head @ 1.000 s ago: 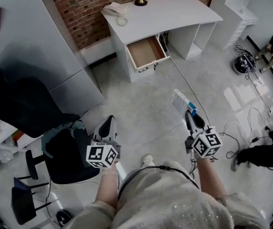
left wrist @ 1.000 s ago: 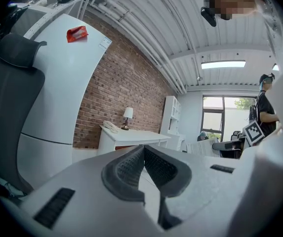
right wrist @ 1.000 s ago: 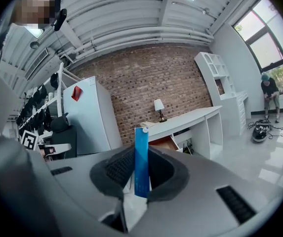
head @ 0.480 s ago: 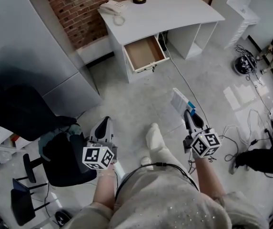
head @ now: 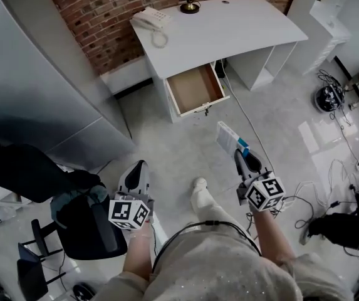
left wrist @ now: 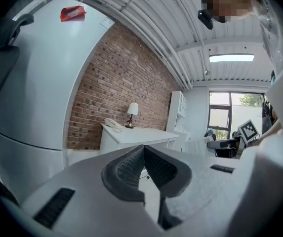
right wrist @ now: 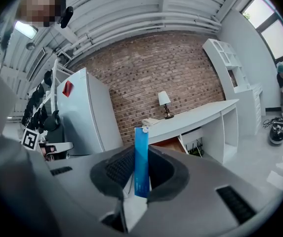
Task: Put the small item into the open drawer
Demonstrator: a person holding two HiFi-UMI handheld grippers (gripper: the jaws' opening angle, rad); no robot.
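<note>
Head view, steeply down, mid-walk toward a white surface (head: 229,24) against a brick wall. Compared with a second ago, closer in: open drawer (head: 197,89) larger and nearer the frame's centre, one shoe (head: 199,192) forward on the floor (head: 179,149). Carry stage only, by the look of it; floor yet to cross before any drop. Right gripper (head: 239,155) with jaws clamped on a thin blue-and-white pack (head: 229,140), seen edge-on and upright between the pads in the right gripper view (right wrist: 141,162), well apart from the drawer. Left gripper (head: 138,171) with jaws closed on nothing, tips together in the left gripper view (left wrist: 143,154), near a black chair (head: 85,224). Drawer pulled out past the surface's edge, bare inside, open from above. Clear floor straight ahead; grey fridge (head: 35,86) crowding the left, a cable (head: 245,111) trailing along the right of the path, likely a trip risk.
</note>
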